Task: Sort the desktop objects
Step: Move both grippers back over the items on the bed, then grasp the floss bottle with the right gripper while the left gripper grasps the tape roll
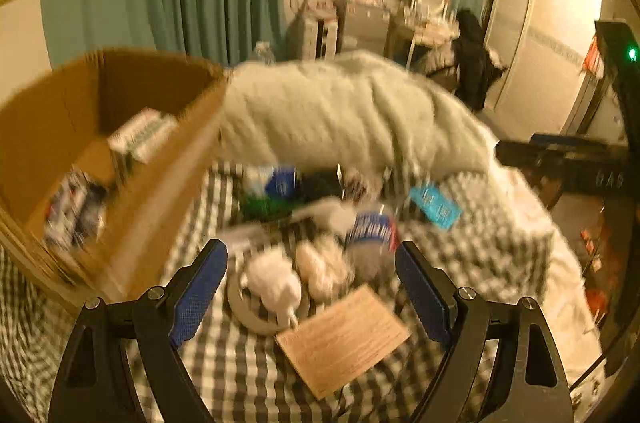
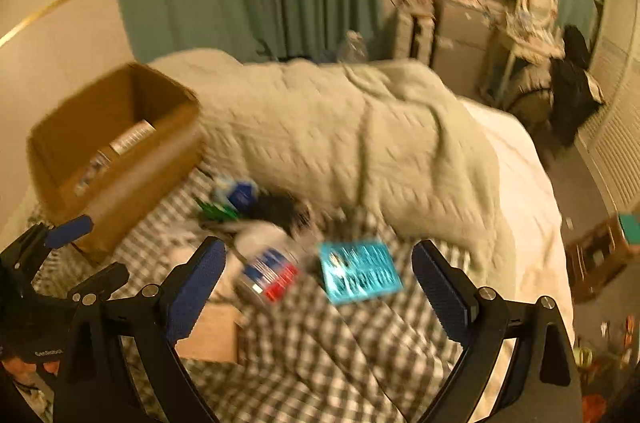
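Observation:
Both views are motion-blurred. My left gripper point(image 1: 311, 257) is open and empty above a white charger plug point(image 1: 274, 283) on a grey round disc point(image 1: 256, 319), beside a wooden card point(image 1: 344, 339) and a blue-labelled jar point(image 1: 372, 235). My right gripper point(image 2: 318, 255) is open and empty above the same jar point(image 2: 268, 271) and a cyan packet point(image 2: 360, 273); the packet also shows in the left wrist view point(image 1: 436, 207). A cardboard box point(image 1: 132, 179), also in the right wrist view point(image 2: 120, 175), holds several packages at the left. The left gripper point(image 2: 86, 247) shows at the right view's left edge.
Everything lies on a checked cloth point(image 1: 240, 375) on a bed. A bunched grey blanket point(image 1: 344, 115) lies behind the pile. More small items, blue, green and black point(image 1: 280, 195), sit at the pile's far side. A dark stand point(image 1: 624, 95) rises at the right.

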`<control>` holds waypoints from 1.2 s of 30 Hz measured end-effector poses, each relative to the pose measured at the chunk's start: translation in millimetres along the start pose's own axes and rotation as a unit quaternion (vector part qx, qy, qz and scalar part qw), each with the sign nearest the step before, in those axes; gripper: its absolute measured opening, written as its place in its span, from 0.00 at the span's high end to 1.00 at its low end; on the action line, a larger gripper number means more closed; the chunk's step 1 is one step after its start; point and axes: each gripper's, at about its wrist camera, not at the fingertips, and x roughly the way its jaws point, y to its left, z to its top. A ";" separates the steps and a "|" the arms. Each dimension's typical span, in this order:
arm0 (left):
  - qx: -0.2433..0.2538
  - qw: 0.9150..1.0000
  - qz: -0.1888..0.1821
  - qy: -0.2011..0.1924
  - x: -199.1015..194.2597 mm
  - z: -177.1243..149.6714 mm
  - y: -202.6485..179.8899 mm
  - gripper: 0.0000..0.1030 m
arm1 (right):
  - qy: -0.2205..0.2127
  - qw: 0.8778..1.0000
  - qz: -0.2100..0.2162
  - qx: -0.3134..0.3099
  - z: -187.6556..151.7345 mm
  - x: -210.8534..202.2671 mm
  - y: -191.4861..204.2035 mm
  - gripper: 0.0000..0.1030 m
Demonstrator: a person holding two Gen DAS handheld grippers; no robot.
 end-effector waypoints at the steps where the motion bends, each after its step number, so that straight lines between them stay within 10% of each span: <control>1: 0.001 1.000 0.003 0.010 9.9 -8.5 2.9 0.14 | 0.009 1.000 -0.001 0.003 -6.3 8.0 -5.4 0.08; 14: -0.002 0.997 0.042 0.067 76.1 -39.6 32.0 0.14 | 0.105 0.994 -0.028 -0.002 -38.4 131.7 -15.6 0.08; 29: -0.056 0.993 0.048 0.096 67.4 -53.9 62.1 0.14 | 0.114 0.993 -0.039 0.007 -48.4 160.1 -24.7 0.08; 36: -0.049 0.989 0.080 0.116 83.7 -51.4 63.8 0.64 | 0.106 0.993 -0.041 0.008 -49.8 156.0 -24.3 0.08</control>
